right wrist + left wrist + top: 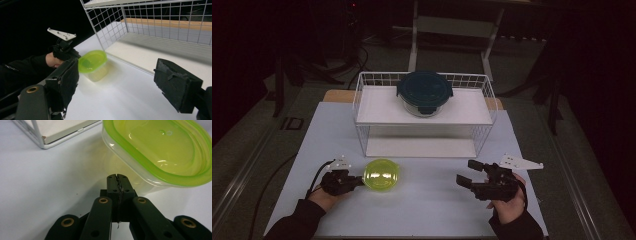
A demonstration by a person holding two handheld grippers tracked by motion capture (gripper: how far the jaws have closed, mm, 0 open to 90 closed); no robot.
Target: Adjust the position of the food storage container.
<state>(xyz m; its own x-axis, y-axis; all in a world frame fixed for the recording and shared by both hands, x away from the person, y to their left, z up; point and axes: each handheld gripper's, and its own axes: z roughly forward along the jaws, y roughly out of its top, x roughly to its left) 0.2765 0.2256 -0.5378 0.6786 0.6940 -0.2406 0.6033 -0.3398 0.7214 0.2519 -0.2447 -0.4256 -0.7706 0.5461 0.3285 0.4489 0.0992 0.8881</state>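
Resting low on the white table point(427, 210), the left gripper point(360, 180) had its black jaws pressed together with nothing between them, tips just beside the near wall of the tub point(382, 174). In the left gripper view the closed tips sat right at the tub's clear side; whether they touched it I could not tell. Bare tabletop lay open to the gripper's left and toward the near edge. The tub was a rounded, clear plastic box under a smooth, glossy lime-green lid point(160, 147), standing just in front of the rack point(362, 132), a white wire frame with two flat white shelves. A round glass bowl point(424, 94) with a dark blue lid stood on the upper shelf. Rightward, wide empty surface separated the tub from the right gripper point(468, 172), whose rough-padded jaws stood wide apart, holding nothing.
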